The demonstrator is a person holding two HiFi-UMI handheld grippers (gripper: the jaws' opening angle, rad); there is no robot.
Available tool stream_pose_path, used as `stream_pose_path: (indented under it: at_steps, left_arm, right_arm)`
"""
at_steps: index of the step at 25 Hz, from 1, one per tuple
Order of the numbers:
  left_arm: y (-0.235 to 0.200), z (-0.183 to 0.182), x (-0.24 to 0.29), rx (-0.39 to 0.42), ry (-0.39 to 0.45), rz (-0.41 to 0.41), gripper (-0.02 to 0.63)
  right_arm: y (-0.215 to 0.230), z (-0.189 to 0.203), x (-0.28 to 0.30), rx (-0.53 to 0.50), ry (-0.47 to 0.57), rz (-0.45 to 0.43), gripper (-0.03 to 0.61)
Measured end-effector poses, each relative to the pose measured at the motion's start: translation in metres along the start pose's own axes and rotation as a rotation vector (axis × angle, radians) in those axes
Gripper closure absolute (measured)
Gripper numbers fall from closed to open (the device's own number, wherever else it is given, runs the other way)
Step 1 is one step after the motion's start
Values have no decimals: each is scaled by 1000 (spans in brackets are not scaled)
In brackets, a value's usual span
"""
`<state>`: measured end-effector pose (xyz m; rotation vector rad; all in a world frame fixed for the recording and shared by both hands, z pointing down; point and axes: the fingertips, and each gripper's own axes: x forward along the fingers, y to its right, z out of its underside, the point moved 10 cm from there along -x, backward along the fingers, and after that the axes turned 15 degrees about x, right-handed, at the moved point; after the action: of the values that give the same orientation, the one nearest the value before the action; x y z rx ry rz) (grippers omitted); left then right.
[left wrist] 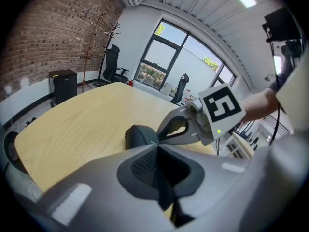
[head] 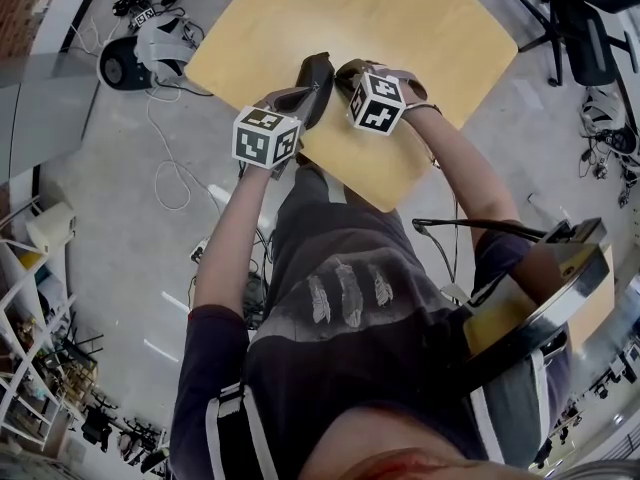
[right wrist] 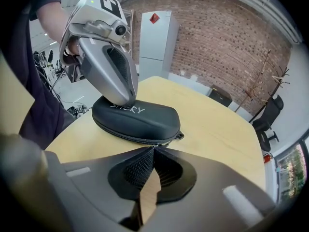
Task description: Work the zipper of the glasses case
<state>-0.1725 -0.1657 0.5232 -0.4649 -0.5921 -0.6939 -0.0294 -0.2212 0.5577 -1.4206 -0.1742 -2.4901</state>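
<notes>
Evidently the step in hand is taking hold of the zipper so that it can be run. The glasses case point(right wrist: 137, 120) lies flat on the bench point(right wrist: 217, 124), close to the edge nearest the person and at 12 o'clock from them in the head view. Its zipper line looks closed all along the side that shows. The left tongs point(right wrist: 126, 100) come down from 10 o'clock in the right gripper view. They are pressed together with nothing between them, and their tip rests on the lid by the white lettering, which seems to pin the case down. The right tongs point(right wrist: 153, 148) are also pressed together, right at the seam on the case's 5 o'clock side. A small pale glint at their tip looks like the zipper pull point(right wrist: 155, 146) pinched between them, though it is too small to be sure. A black tab point(right wrist: 179, 136) sticks out of the seam just beside them, toward 3 o'clock. The next move probably calls for drawing the pull along the seam and round the case's curved end, in line with the teeth. The left tongs would need to bear down firmly enough that the case neither slides nor twists on the smooth wood.
</notes>
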Motion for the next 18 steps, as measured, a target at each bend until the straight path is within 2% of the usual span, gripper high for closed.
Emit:
stream_pose_path:
  at_steps: [4, 18]
  left_arm:
    - [1, -1, 1, 48, -27, -12, 617]
    - [0, 0, -1, 1, -44, -27, 617]
  right_arm:
    - [0, 0, 1, 24, 0, -7, 577]
    - [-16, -1, -3, 88, -1, -51, 577]
